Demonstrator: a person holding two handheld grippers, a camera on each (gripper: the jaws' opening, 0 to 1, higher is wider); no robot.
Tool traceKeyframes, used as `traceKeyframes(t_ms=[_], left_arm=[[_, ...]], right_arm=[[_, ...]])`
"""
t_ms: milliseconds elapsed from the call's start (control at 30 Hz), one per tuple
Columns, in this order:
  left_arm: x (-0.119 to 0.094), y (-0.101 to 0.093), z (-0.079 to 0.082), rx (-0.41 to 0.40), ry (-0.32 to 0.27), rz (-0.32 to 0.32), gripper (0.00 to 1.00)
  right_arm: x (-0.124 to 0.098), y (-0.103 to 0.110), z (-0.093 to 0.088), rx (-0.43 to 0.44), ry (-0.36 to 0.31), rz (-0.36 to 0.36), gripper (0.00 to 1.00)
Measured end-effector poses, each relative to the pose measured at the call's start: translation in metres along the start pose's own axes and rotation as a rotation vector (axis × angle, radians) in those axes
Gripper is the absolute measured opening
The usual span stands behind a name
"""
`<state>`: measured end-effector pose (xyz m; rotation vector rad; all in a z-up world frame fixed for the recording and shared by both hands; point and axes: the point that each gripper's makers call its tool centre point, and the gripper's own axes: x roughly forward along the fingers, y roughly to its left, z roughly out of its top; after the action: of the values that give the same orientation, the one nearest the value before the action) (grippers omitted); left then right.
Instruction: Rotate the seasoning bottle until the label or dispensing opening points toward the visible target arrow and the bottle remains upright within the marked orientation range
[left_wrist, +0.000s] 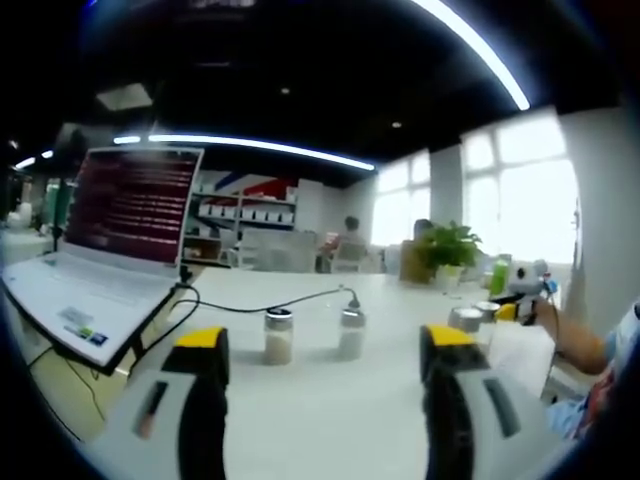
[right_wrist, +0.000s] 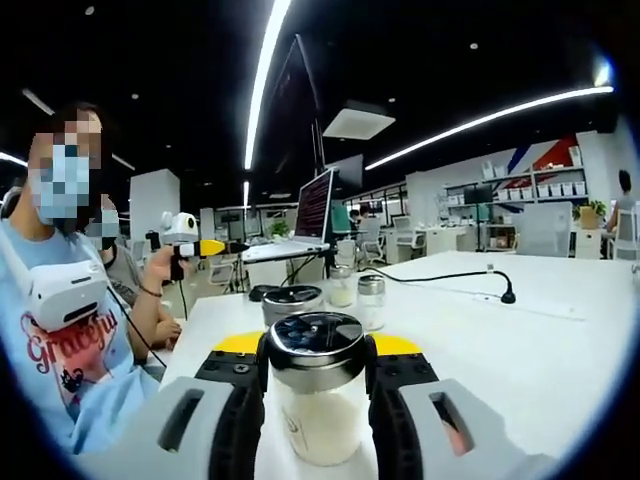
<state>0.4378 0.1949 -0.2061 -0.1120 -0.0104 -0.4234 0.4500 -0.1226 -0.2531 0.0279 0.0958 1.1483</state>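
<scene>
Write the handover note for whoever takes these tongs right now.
Right tongs: shut on a seasoning bottle, upright, metal lid up, white contents.
Left tongs: open, holding nothing, above the white table, facing two more shakers standing beyond them.
Laptop sits at the table's left in the left gripper view.
Done: bottle gripped.
Left: rotate it to the target arrow, which I cannot make out, keeping it upright.

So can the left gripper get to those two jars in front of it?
Probably yes. The left gripper is open, and the two jars stand straight ahead on the table with bare tabletop between. The black cable lies behind them, seemingly out of the way.
</scene>
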Motion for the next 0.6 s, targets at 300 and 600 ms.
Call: traceKeyframes(t_ms=[300,600], left_arm=[[0.0031,0.0011,-0.0028,0.001,0.01,0.002,0.83],[0.0024,0.0,-0.0023,0.004,0.01,-0.002,0.83]], right_arm=[[0.0,-0.0008,-0.0002,-0.011,-0.009,-0.049,0.38],[0.0002,-0.0024,-0.0006,-0.027,-0.002,-0.089,0.38]])
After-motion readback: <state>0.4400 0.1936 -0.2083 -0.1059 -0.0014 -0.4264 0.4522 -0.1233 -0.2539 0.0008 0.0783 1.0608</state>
